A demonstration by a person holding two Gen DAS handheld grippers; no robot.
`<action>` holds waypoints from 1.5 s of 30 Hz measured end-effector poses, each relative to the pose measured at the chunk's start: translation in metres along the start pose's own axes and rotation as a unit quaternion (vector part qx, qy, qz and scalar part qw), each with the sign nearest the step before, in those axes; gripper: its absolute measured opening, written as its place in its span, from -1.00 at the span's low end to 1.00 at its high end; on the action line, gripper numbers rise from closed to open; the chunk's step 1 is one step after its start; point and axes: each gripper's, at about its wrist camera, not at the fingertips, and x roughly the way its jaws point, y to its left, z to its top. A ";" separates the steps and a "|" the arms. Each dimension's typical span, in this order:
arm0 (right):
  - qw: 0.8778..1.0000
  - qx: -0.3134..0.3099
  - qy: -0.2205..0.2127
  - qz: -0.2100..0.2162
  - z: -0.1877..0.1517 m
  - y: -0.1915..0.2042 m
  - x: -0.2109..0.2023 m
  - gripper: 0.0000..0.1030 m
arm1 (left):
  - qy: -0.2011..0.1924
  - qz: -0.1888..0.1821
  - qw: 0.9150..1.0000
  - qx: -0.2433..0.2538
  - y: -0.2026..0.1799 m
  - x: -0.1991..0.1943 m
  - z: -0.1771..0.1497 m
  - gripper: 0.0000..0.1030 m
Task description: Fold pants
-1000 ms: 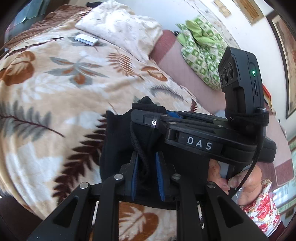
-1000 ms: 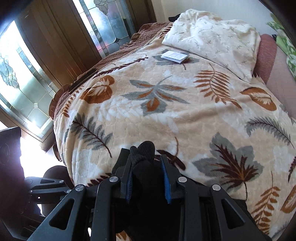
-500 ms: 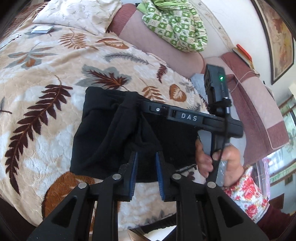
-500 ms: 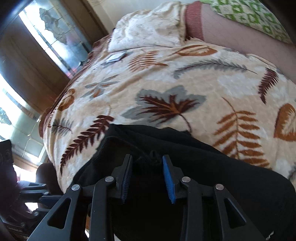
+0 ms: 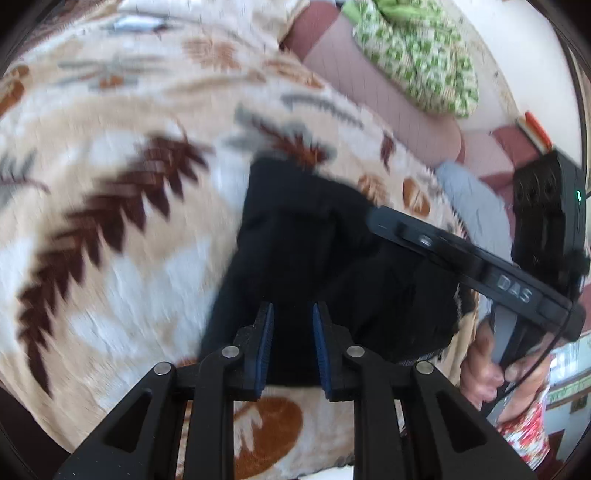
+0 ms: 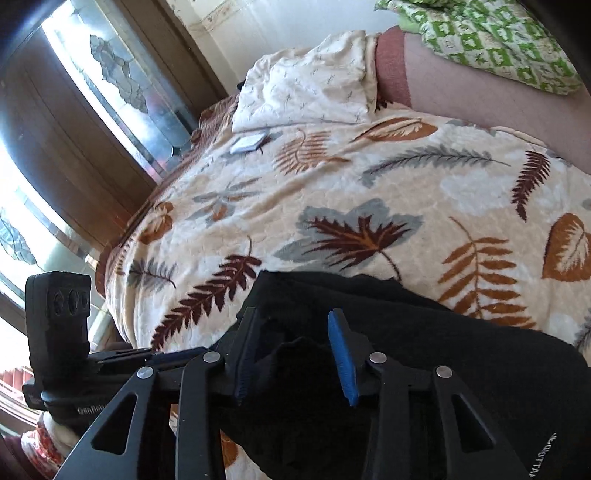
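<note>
The black pants (image 5: 314, 258) lie folded in a thick pad near the front edge of the leaf-patterned bedspread (image 5: 110, 221). My left gripper (image 5: 292, 347) sits at the pad's near edge, its blue pads narrow and shut on black fabric. From the right, my right gripper (image 5: 373, 218) reaches over the pants, held by a hand (image 5: 484, 369). In the right wrist view my right gripper (image 6: 293, 354) hovers over the pants (image 6: 461, 362). Its jaws are closing, and a loose bump of fabric lies between them unpressed. The left gripper's camera block (image 6: 59, 314) shows at lower left.
A cream pillow (image 6: 306, 92) and a small white packet (image 6: 249, 142) lie at the far end of the bedspread (image 6: 369, 184). A green patterned cloth (image 6: 498, 33) rests on the pink backrest (image 5: 369, 92). Wood-framed glass doors (image 6: 74, 129) stand to the left.
Both grippers came down towards the bed's near edge and laid the pants flat. The right jaws, shut on a bunch of fabric a second ago, now stand apart. The left grip looks unchanged.
</note>
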 end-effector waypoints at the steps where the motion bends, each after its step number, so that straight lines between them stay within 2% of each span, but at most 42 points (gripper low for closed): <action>1: 1.000 -0.008 0.022 -0.017 -0.006 0.000 0.012 -0.18 | 0.007 -0.002 1.000 0.002 0.001 0.005 -0.006 -0.62; 3: 0.995 -0.041 0.054 -0.076 -0.019 0.000 0.028 -0.22 | -0.002 -0.013 1.000 0.003 0.004 0.004 -0.013 -0.62; 5: 0.992 -0.069 0.044 -0.096 -0.020 0.009 0.023 -0.18 | -0.010 -0.038 0.999 -0.006 0.007 -0.007 -0.012 -0.62; 7: 0.992 -0.090 0.026 -0.089 -0.011 0.021 0.010 -0.18 | -0.036 -0.053 0.998 0.000 0.007 -0.022 -0.009 -0.61; 9: 0.991 -0.114 0.009 -0.075 0.006 0.034 0.002 -0.07 | -0.064 -0.034 0.997 0.009 0.008 -0.034 -0.004 -0.57; 10: 0.990 -0.120 0.009 -0.069 0.013 0.040 0.004 0.05 | -0.069 -0.030 0.997 0.008 0.011 -0.034 -0.002 -0.54; 13: 0.990 -0.129 0.029 -0.053 0.038 0.049 0.027 0.08 | -0.061 -0.035 0.997 -0.013 0.028 -0.021 0.007 -0.49; 16: 0.987 -0.128 0.072 -0.058 0.054 0.051 0.063 0.07 | -0.038 -0.056 0.997 -0.035 0.037 -0.002 0.007 -0.49; 19: 0.983 -0.138 0.105 -0.067 0.056 0.056 0.090 -0.33 | -0.043 -0.059 0.997 -0.016 0.031 -0.001 0.002 -0.49; 21: 0.977 -0.154 0.123 -0.076 0.053 0.064 0.097 -0.68 | -0.040 -0.053 0.998 -0.011 0.031 0.000 0.000 -0.75; 22: 0.976 -0.159 0.128 -0.081 0.053 0.067 0.098 -0.75 | -0.039 -0.053 0.998 -0.012 0.032 0.001 -0.001 -0.76; 24: 0.971 -0.176 0.124 -0.104 0.058 0.074 0.096 -0.79 | -0.042 -0.058 0.997 -0.023 0.036 -0.001 -0.003 -0.78; 27: 0.972 -0.162 0.115 -0.128 0.075 0.073 0.096 -0.81 | -0.057 -0.062 0.996 -0.037 0.041 -0.007 -0.002 -0.78; 32: 0.970 -0.146 0.123 -0.152 0.090 0.075 0.122 -0.83 | -0.063 -0.060 0.995 -0.054 0.048 -0.010 -0.003 -0.78; 33: 0.969 -0.147 0.120 -0.159 0.091 0.075 0.126 -0.85 | -0.059 -0.061 0.995 -0.055 0.050 -0.009 -0.005 -0.78; 34: 0.968 -0.146 0.113 -0.170 0.094 0.075 0.130 -1.00 | -0.053 -0.062 0.995 -0.055 0.050 -0.007 -0.007 -0.79; 35: 0.968 -0.140 0.107 -0.181 0.097 0.073 0.132 -1.00 | -0.050 -0.060 0.995 -0.054 0.050 -0.007 -0.009 -0.78; 37: 0.971 -0.106 0.097 -0.192 0.110 0.061 0.131 -0.99 | -0.049 -0.059 0.996 -0.050 0.050 -0.012 -0.013 -0.78; 39: 0.978 -0.087 0.081 -0.173 0.118 0.053 0.118 -0.97 | -0.047 -0.066 0.995 -0.051 0.052 -0.019 -0.013 -0.77; 42: 0.983 -0.076 0.048 -0.159 0.115 0.050 0.074 -0.92 | -0.058 -0.074 0.994 -0.058 0.059 -0.034 -0.011 -0.77; 43: 0.985 -0.073 0.041 -0.154 0.109 0.048 0.061 -0.82 | -0.062 -0.075 0.993 -0.060 0.063 -0.038 -0.010 -0.77; 45: 0.988 -0.057 0.027 -0.141 0.087 0.038 0.032 -0.14 | -0.070 -0.072 0.993 -0.067 0.069 -0.044 -0.007 -0.66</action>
